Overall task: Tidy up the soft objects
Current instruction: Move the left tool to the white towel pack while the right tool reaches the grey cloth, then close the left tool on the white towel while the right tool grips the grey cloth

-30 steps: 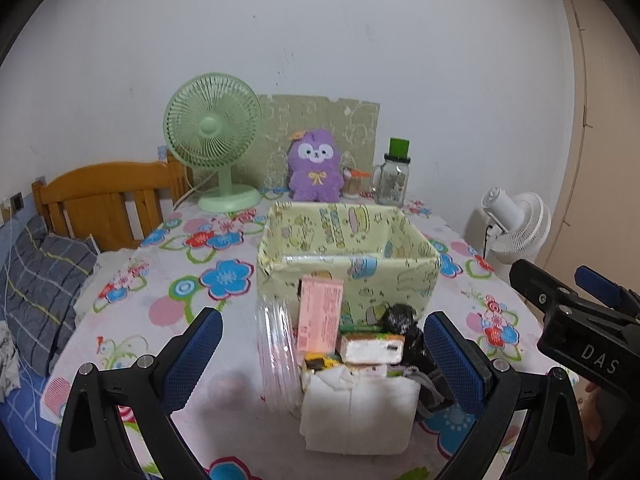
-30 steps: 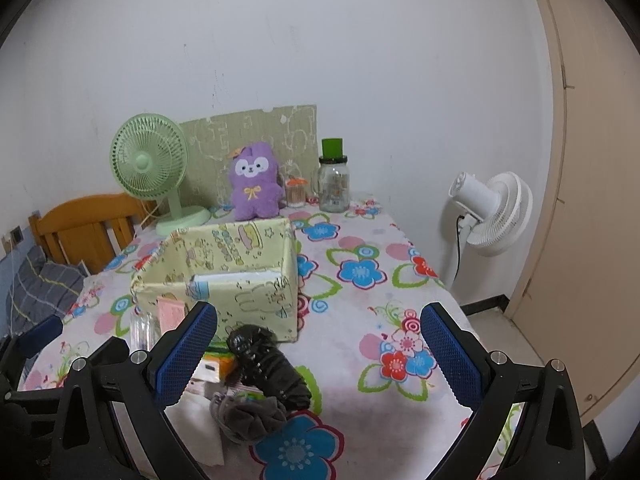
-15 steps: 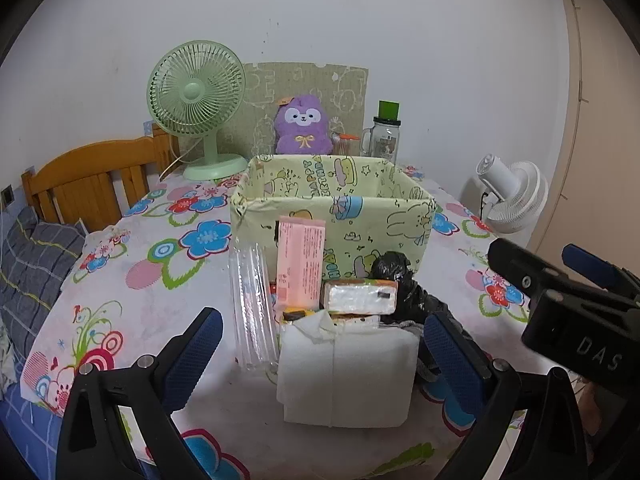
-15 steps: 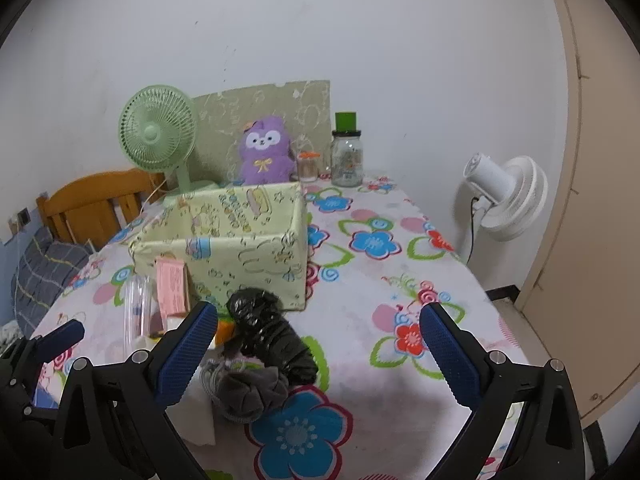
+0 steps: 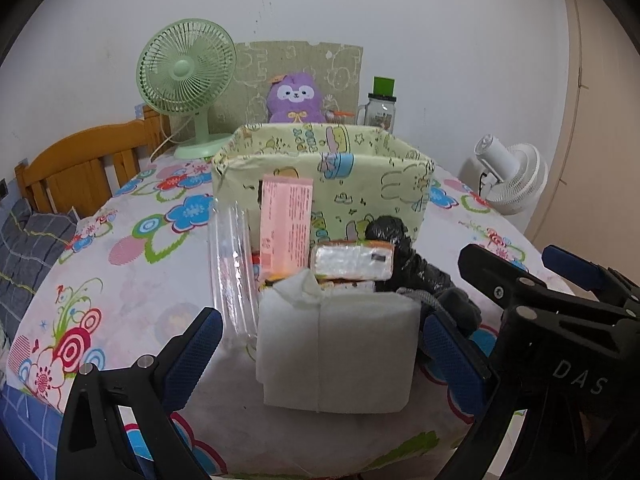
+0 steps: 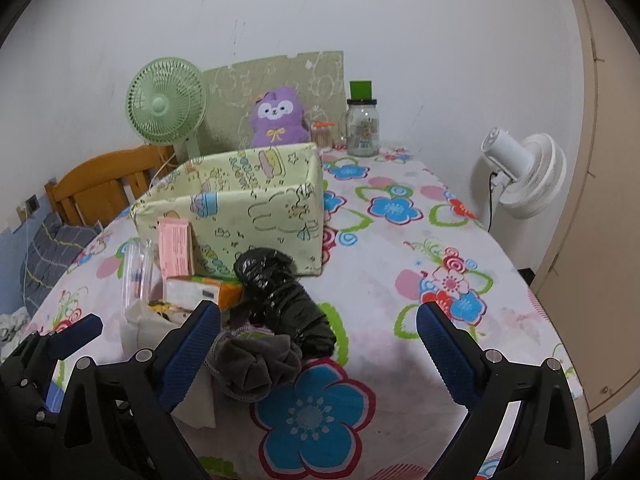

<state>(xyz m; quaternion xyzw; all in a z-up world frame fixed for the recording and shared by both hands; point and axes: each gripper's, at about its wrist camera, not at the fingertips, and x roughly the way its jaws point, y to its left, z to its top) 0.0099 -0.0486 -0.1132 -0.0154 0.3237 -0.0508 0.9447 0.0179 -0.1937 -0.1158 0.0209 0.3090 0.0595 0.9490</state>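
A pale green cartoon-print box (image 5: 320, 168) stands open on the flowered table; it also shows in the right wrist view (image 6: 240, 208). Before it lies a pile: a white tissue pack (image 5: 336, 348), a small tissue packet (image 5: 352, 260), a pink box (image 5: 285, 224), a clear plastic bag (image 5: 232, 264), a black plastic bag (image 6: 280, 288) and a grey sock bundle (image 6: 256, 364). My left gripper (image 5: 320, 356) is open, its fingers either side of the white pack. My right gripper (image 6: 316, 352) is open, over the table beside the sock bundle.
A green fan (image 5: 186, 80), a purple plush toy (image 5: 296, 98) and a glass jar (image 5: 380, 108) stand along the wall behind the box. A white floor fan (image 6: 528, 176) is beyond the table's right edge. A wooden bed frame (image 5: 80, 160) is at left.
Both grippers have moved lower and closer to the pile. The white tissue pack now sits between my left fingers. Both grippers stay open.
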